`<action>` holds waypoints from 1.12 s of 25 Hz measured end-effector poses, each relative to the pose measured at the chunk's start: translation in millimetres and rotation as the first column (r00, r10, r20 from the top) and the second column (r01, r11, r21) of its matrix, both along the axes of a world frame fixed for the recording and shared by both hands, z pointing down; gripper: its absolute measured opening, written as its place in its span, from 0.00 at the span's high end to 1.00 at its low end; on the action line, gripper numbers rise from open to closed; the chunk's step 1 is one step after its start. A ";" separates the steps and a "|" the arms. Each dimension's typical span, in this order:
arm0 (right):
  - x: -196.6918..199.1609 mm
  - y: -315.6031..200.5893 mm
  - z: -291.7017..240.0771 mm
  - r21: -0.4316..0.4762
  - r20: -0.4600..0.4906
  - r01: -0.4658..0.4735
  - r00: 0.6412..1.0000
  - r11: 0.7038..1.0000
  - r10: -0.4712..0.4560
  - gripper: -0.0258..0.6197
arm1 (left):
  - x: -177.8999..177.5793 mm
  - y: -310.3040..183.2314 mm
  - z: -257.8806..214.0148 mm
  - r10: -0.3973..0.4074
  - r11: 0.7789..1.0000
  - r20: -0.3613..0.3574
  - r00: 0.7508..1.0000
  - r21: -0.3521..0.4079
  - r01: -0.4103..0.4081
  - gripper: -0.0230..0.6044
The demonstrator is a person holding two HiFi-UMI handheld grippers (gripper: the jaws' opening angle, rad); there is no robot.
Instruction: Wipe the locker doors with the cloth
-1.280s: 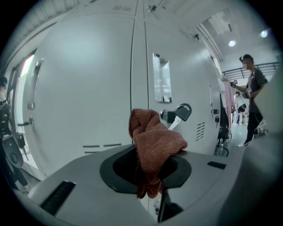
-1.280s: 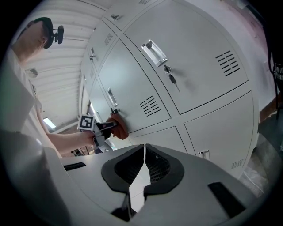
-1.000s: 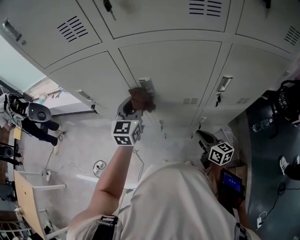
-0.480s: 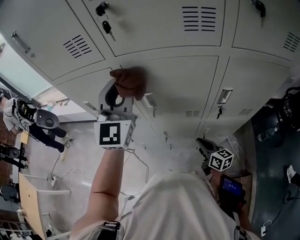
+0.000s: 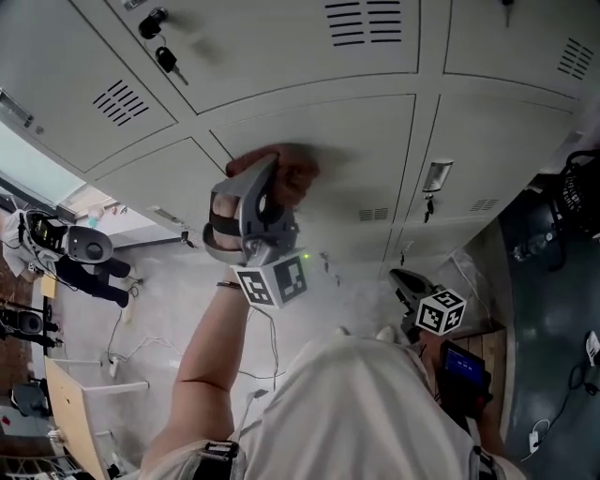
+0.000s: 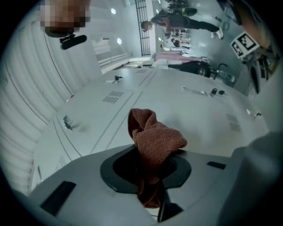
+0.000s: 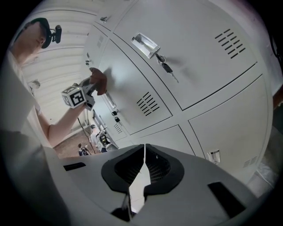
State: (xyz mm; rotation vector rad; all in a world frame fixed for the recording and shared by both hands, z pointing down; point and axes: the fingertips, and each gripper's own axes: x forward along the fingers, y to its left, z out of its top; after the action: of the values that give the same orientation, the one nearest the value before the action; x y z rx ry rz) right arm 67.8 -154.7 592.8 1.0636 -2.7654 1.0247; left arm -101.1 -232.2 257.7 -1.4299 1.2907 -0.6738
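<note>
rust-brown cloth [image 6: 154, 141] all bunched up, clamped in left gripper [image 5: 269, 186], up against grey locker door [image 5: 361, 141], key [image 5: 167, 62] dangling nearby, right gripper [image 7: 143, 154] closed on nothing

You're standing in a locker room.
Grey metal locker doors [image 5: 323, 141] with vent slots [image 5: 362, 22] and dangling keys [image 5: 167, 62] are facing you; cables [image 5: 127, 345] are trailing over the floor [image 5: 178, 281].
</note>
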 end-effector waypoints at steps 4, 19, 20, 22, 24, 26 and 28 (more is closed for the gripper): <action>2.4 1.1 5.3 -0.017 -0.002 -0.004 1.000 1.000 0.004 0.93 | 14.5 -4.5 71.1 0.012 0.986 0.029 1.000 -0.165 -0.007 0.84; 1.4 -8.4 8.3 -0.033 -0.018 0.004 1.000 0.999 -0.005 0.93 | 37.7 -10.7 223.2 -0.095 0.881 0.081 0.992 -0.458 0.122 0.84; 2.0 -8.4 8.9 -0.035 -0.019 0.002 1.000 0.999 -0.003 0.93 | 37.0 -10.7 233.5 -0.103 0.875 0.078 0.992 -0.467 0.128 0.84; 3.5 -8.4 9.4 -0.036 -0.023 -0.002 1.000 0.999 0.001 0.93 | 33.2 -9.5 254.8 -0.112 0.873 0.083 0.990 -0.468 0.138 0.84; 6.5 -8.9 9.8 -0.036 -0.028 -0.007 1.000 0.999 0.006 0.93 | 27.0 -8.5 276.4 -0.108 0.878 0.116 0.987 -0.454 0.150 0.84; 12.1 -9.7 10.3 -0.037 -0.034 -0.018 0.999 0.999 0.017 0.93 | 20.1 -8.5 296.8 -0.097 0.878 0.153 0.983 -0.452 0.157 0.84; 18.4 -10.3 10.2 -0.037 -0.037 -0.035 0.999 0.999 0.033 0.93 | 14.4 -8.1 317.0 -0.079 0.869 0.180 0.981 -0.470 0.156 0.84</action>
State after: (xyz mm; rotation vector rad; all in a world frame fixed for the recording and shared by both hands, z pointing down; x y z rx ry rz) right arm 86.2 -165.0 603.1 1.1169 -2.6978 1.0454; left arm -86.7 -240.3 574.6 -1.6619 1.1365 -1.2343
